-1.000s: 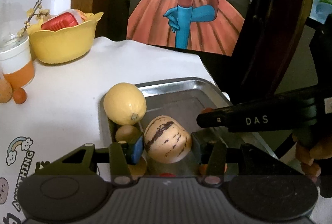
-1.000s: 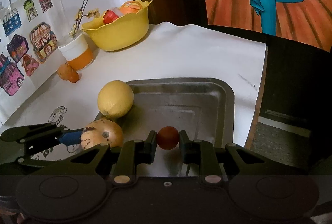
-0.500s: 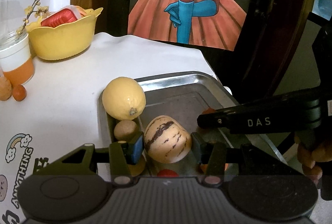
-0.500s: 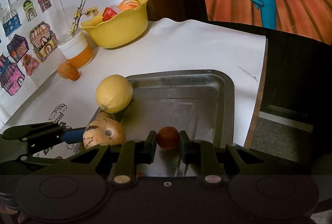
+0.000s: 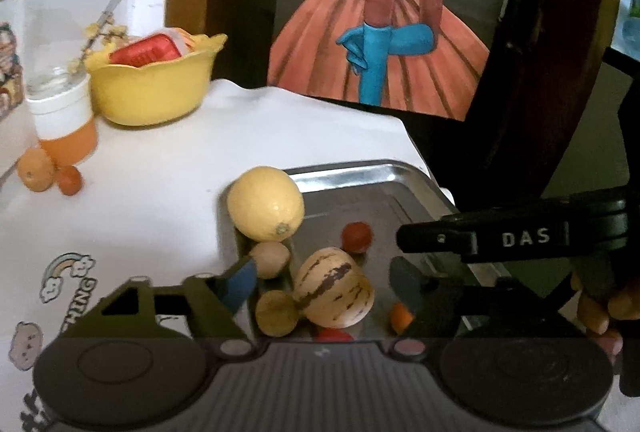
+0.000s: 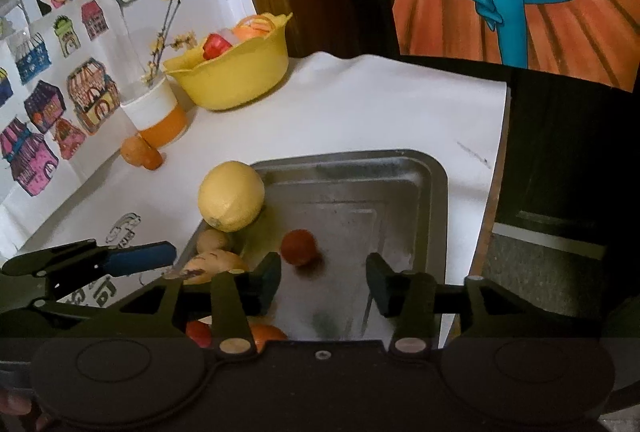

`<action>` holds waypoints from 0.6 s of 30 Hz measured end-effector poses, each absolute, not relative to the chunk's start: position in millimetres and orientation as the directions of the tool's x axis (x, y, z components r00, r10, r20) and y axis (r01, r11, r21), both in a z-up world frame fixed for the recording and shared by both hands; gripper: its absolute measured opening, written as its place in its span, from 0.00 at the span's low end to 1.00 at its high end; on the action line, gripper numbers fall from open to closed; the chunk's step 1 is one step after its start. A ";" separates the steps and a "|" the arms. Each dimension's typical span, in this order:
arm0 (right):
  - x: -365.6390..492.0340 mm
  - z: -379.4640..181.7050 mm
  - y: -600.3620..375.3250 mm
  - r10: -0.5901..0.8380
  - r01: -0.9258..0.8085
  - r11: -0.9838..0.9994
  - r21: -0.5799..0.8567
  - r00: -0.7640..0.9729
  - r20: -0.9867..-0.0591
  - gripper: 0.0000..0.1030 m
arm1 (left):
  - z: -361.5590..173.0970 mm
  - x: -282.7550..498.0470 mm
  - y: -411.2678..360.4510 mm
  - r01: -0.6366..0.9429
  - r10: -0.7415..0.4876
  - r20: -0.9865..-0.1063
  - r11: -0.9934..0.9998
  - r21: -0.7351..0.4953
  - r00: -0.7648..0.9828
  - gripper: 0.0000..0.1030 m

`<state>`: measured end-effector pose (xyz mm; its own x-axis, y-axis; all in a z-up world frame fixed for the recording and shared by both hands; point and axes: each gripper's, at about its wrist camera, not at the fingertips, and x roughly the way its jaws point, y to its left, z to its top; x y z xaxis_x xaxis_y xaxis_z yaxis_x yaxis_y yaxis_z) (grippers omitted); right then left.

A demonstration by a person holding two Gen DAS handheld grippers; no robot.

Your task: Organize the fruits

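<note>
A metal tray [image 5: 360, 168] [image 6: 436, 172] sits near the table's right edge and holds several fruits. My left gripper [image 5: 324, 284] is open. The striped pale melon [image 5: 332, 290] [image 6: 212, 266] rests in the tray between its fingers, with a gap on each side. My right gripper [image 6: 324, 282] is also open, and a small red fruit [image 6: 298, 247] [image 5: 356, 236] lies on the tray floor just beyond its left finger. A big yellow lemon [image 5: 266, 202] [image 6: 231, 195] leans on the tray's left rim. Small tan fruits [image 5: 270, 258] lie beside the melon.
A yellow bowl [image 5: 154, 88] [image 6: 236, 76] with red and orange items stands at the back left, next to a cup [image 5: 64, 124] [image 6: 160, 112] holding a twig. Two small orange fruits [image 5: 44, 172] [image 6: 140, 154] lie on the white cloth by the cup. The table edge runs right of the tray.
Both grippers have opened. The left let go of the striped melon, and the right let go of the small red fruit. Both fruits now lie in the tray.
</note>
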<state>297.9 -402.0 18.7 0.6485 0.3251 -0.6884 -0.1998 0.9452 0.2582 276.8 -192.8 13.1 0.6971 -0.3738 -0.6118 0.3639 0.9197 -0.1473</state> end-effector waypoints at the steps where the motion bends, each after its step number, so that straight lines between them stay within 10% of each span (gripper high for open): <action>1: 295.8 20.8 -403.0 0.326 -0.196 0.945 0.263 0.654 -0.683 0.62 | 15.3 273.8 -190.9 0.356 -0.368 -0.608 0.923 -0.146 0.704 0.85; 18: 221.5 74.5 -401.9 0.341 -0.192 0.935 0.299 0.723 -0.601 0.99 | 53.2 203.2 -153.2 0.288 -0.314 -0.534 0.948 -0.134 0.785 1.00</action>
<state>221.5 -401.9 74.5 0.7227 0.3407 -0.6013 -0.1924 0.9348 0.2985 203.2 -153.2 53.2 0.7846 -0.3142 -0.5345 0.2882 0.9481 -0.1343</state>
